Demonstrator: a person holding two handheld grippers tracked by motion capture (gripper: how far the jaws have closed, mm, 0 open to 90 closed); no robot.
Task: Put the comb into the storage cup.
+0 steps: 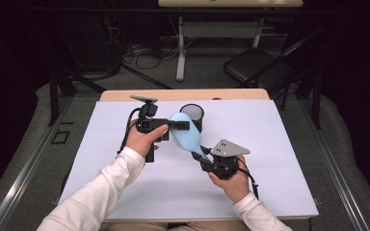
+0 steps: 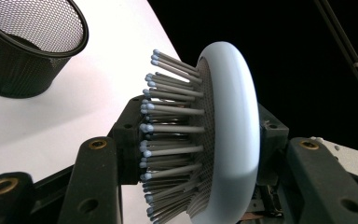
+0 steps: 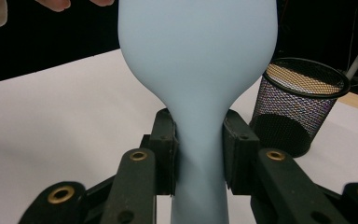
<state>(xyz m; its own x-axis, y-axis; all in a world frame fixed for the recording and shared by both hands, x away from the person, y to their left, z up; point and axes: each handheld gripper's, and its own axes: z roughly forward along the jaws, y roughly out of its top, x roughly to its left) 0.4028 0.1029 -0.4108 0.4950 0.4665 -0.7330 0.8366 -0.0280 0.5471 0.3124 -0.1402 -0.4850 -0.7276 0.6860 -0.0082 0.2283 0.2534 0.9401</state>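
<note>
I've got open worktop [image 1: 125, 183] all round; mesh cup [image 1: 192, 114] just behind. Left tool [image 1: 176, 124] clamps the hairbrush [image 1: 187, 137] head, right tool [image 1: 203, 156] clenched on its handle.

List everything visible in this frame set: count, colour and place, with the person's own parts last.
hairbrush: 1, light blue with grey bristles, held above the table between both grippers
mesh cup: 1, black, upright on the table just behind the brush
table: 1, white top with a wooden far edge
chair: 1, black, on the floor beyond the table
left gripper: 1, black, shut on the brush head, one side on the bristles, the other on the back
right gripper: 1, black with a grey plate, fingers shut on the brush handle
sleeves: 2, white, entering from the bottom edge
</note>
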